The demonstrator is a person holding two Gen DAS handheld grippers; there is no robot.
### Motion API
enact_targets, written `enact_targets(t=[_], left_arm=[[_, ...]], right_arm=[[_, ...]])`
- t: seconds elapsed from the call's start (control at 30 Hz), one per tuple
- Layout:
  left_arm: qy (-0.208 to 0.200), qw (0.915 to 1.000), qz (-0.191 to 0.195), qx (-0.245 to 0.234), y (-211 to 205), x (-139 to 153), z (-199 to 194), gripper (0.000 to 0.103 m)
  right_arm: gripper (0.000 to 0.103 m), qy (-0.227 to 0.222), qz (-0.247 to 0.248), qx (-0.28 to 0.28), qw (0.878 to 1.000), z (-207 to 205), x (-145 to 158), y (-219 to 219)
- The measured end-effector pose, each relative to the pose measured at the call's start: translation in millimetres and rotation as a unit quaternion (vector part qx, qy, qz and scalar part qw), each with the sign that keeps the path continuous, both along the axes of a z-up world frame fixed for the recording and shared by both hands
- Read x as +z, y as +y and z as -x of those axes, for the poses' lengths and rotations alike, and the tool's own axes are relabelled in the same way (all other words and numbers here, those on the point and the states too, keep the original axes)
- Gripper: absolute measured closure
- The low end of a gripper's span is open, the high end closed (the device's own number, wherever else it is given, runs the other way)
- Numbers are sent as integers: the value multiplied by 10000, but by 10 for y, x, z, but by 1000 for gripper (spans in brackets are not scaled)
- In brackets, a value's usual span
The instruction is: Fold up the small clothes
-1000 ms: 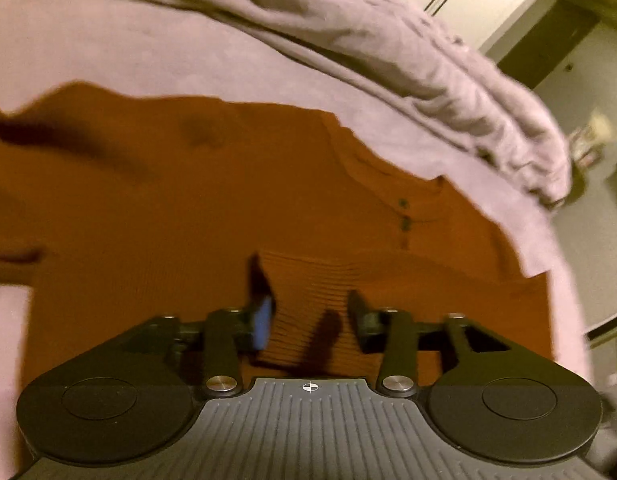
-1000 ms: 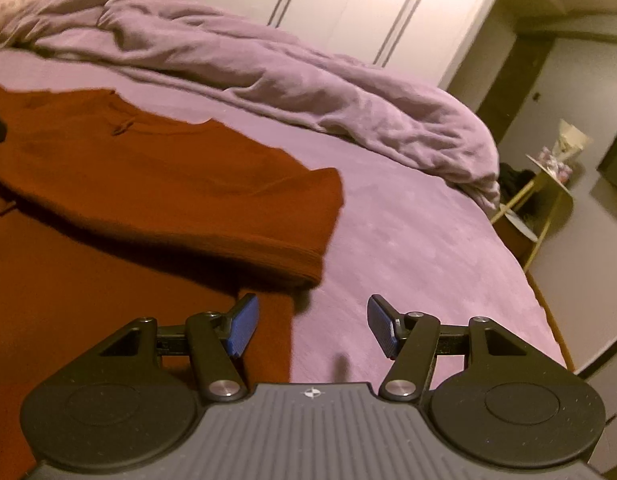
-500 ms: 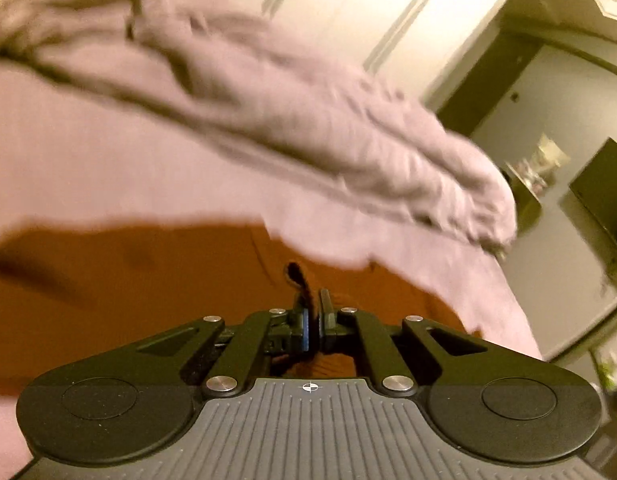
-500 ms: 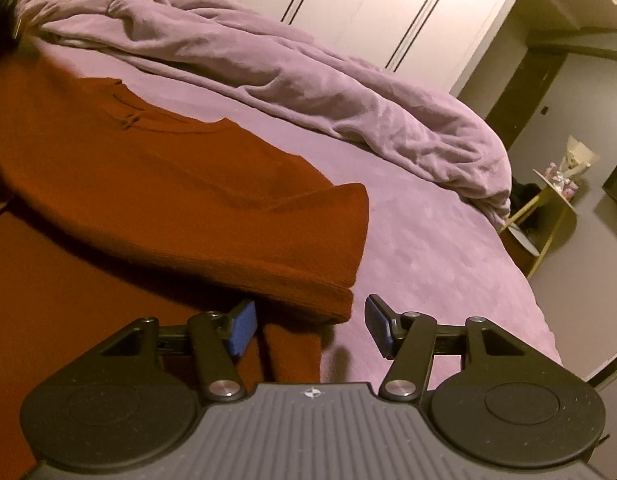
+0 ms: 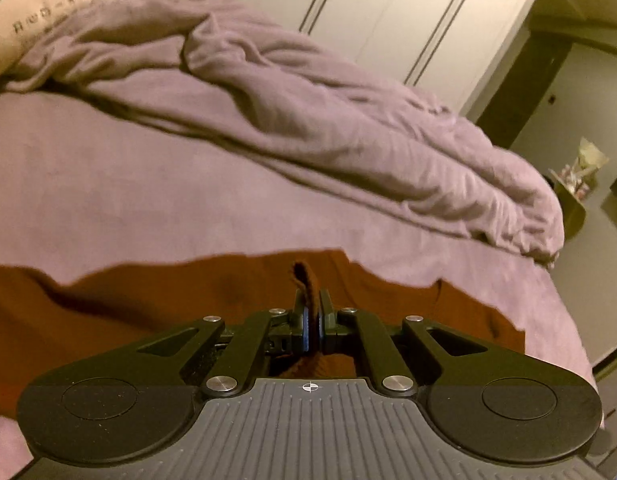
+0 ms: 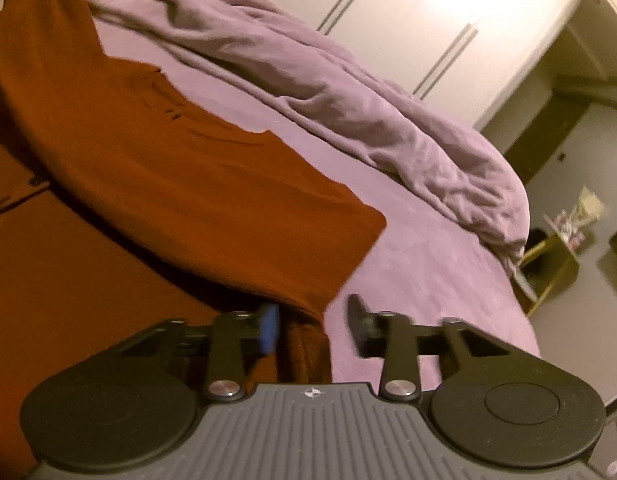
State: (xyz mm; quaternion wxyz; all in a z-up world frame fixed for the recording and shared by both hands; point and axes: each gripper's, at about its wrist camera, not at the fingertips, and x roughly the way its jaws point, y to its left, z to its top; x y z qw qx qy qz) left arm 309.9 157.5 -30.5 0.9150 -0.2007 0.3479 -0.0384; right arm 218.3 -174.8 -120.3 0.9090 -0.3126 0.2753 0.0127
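Since a second ago the left gripper (image 5: 311,322) has closed on a fold of the rust-brown shirt (image 5: 168,304) and lifted it, so its view now looks out over the bed (image 5: 108,200) rather than down at the fabric. A dark tuft of shirt sticks up between the clamped jaws. In the right view the raised part of the shirt (image 6: 156,168) climbs steeply to the upper left corner, higher than half a second ago, and the layer beneath lies flat on the bed (image 6: 420,264). The right gripper (image 6: 314,330) has its jaws apart, with the shirt's lower edge hanging between them, closer to the blue-padded finger (image 6: 269,330); whether the cloth touches that pad is unclear through the blur. A rumpled lilac duvet (image 5: 308,120) runs along the far side of the bed, with white wardrobe doors (image 5: 408,12) behind it and a small side table (image 6: 552,272) off to the right.
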Motion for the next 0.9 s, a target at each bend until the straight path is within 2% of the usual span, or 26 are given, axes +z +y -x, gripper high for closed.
enact_targets(t=[0.07, 0.13, 0.2, 0.27, 0.37, 0.5, 0.67, 0.77, 0.9], left_arm=[[64, 9999, 27, -86, -64, -98, 11, 97], [112, 9997, 15, -218, -148, -212, 45, 97], [257, 9988, -108, -400, -260, -355, 58, 97], [392, 9973, -362, -504, -370, -500, 50, 97], [605, 9950, -600, -528, -433, -679, 42, 97], [551, 9965, -437, -461, -336, -680, 86, 97], [263, 9968, -608, -445, -301, -480, 40, 97], [76, 9965, -731, -397, -297, -386, -13, 97], [124, 9919, -1170, -476, -395, -468, -77, 97]], right_arm=[[90, -163, -28, -168, 9997, -7, 27, -81], [90, -199, -355, -589, 9974, -46, 79, -289], [90, 1, -801, -1050, 9912, -118, 81, -546], [90, 119, -1089, -1230, 9863, -155, 58, -687], [89, 42, -693, -1013, 9924, -125, 41, -591], [89, 34, -191, -717, 9972, -56, -7, -482], [88, 75, -156, -498, 9986, 94, 54, -403], [88, 92, 185, -444, 9988, 127, -16, -335], [88, 58, 215, -534, 9983, 109, -59, -328]])
